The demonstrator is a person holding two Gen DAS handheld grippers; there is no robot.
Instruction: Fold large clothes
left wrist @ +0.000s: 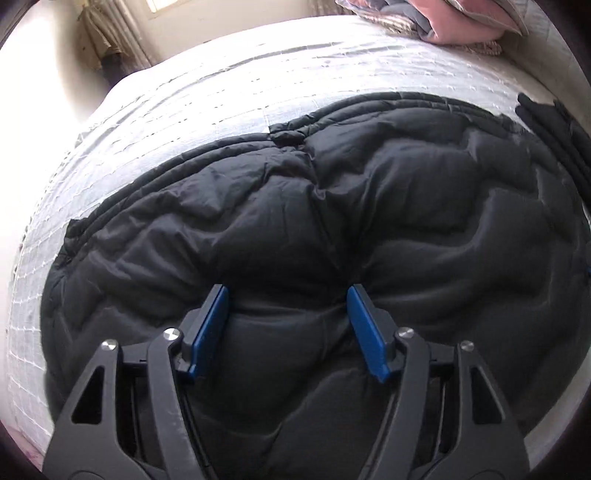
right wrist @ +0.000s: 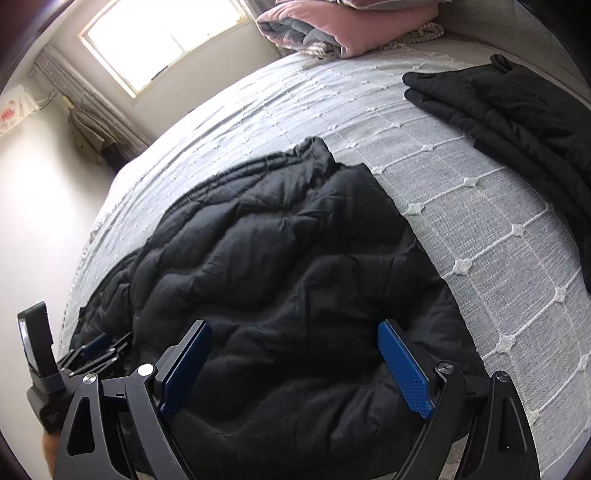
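Both tools are spread wide with nothing in them: left tool (left wrist: pixel 288 291) and right tool (right wrist: pixel 295 328) each sit right over the black puffer jacket (right wrist: pixel 280 266), blue pads (right wrist: pixel 404 369) apart on either side of the quilted fabric. That jacket is spread flat on the bed (right wrist: pixel 461 206), straight ahead of and under both tools. Off to the right of the right tool, well apart from the jacket, lies another dark folded garment (right wrist: pixel 509 110). Far ahead sit pink and grey folded blankets (right wrist: pixel 343 26), with a window (right wrist: pixel 155 37) beyond to the left.
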